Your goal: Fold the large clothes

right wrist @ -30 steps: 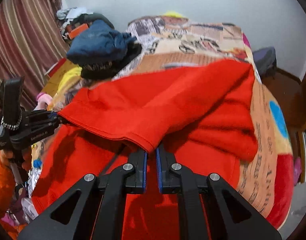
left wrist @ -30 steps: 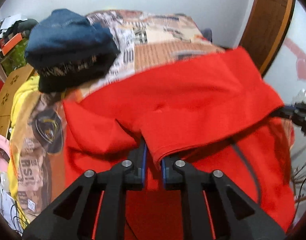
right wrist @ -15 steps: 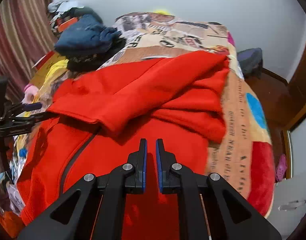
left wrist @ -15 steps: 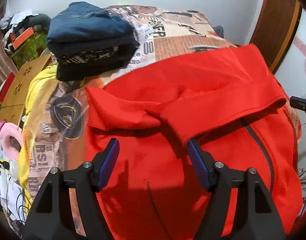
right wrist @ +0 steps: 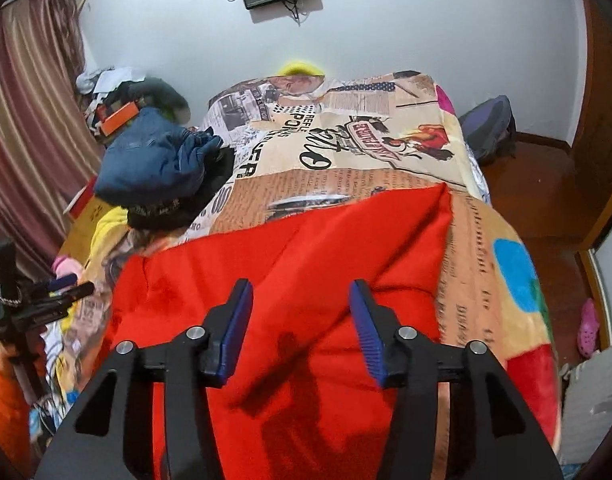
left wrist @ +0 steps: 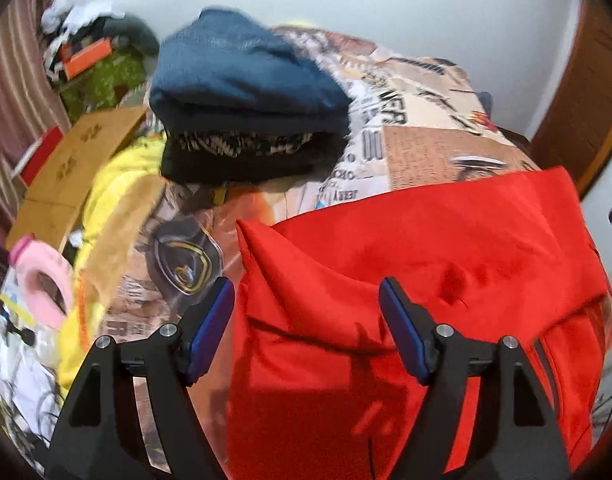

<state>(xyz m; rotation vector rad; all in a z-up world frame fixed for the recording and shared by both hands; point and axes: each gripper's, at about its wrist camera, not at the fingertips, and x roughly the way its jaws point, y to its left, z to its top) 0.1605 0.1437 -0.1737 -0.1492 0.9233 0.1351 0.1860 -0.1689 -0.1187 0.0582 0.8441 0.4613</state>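
A big red garment (left wrist: 446, 248) lies folded over on the patterned bed cover (left wrist: 426, 148); the right wrist view shows the same red garment (right wrist: 306, 248) with its far edge doubled back. My left gripper (left wrist: 306, 292) hangs above its near left part, jaws still opening, nothing between the blue pads. My right gripper (right wrist: 300, 292) hovers over the near right part, jaws opening too, empty. The left gripper (right wrist: 66, 290) also shows at the left edge of the right wrist view, with an orange sleeve (right wrist: 2, 392) below it.
A stack of folded dark clothes (left wrist: 242, 92) sits at the bed's far left, blue on top. Cardboard (left wrist: 78, 164), a pink ring (left wrist: 46, 292) and clutter line the left side by a curtain (right wrist: 22, 128). A wooden door (left wrist: 586, 100) and floor lie right.
Both grippers let go of the red fabric's folded edge, which now lies flat. The left opened first, the right just now. Both pulled back and rose a little.
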